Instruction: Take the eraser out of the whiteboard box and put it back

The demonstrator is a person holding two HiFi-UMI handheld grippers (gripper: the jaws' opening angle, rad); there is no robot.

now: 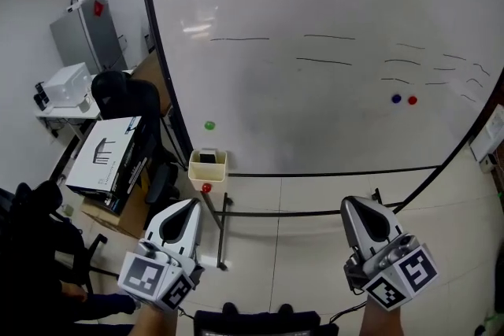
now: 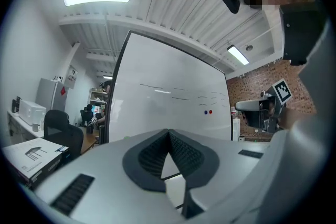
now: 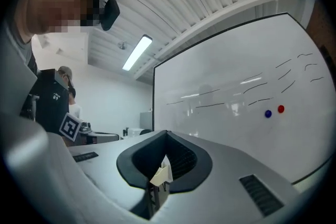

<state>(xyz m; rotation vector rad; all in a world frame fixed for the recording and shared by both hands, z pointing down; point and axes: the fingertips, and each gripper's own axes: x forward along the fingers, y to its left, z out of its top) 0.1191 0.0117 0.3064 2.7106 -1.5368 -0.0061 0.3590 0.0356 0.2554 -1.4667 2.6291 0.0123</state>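
Note:
A small cream whiteboard box (image 1: 207,169) hangs at the lower left corner of the big whiteboard (image 1: 331,67). The dark eraser (image 1: 207,158) lies inside it, and a red magnet (image 1: 206,188) sits on the box's front. Both grippers are held level in front of the board, well short of it. My left gripper (image 1: 191,204) is just below and left of the box, its jaws closed to a point with nothing between them (image 2: 168,132). My right gripper (image 1: 352,203) is far to the right of the box, also shut and empty (image 3: 167,134).
The board carries a green magnet (image 1: 209,125), a blue magnet (image 1: 396,98), a red magnet (image 1: 412,100) and faint pen strokes. Its black stand leg (image 1: 219,236) runs down between the grippers. At left are a black office chair (image 1: 122,94), a printed carton (image 1: 106,153) and a grey cabinet (image 1: 87,35).

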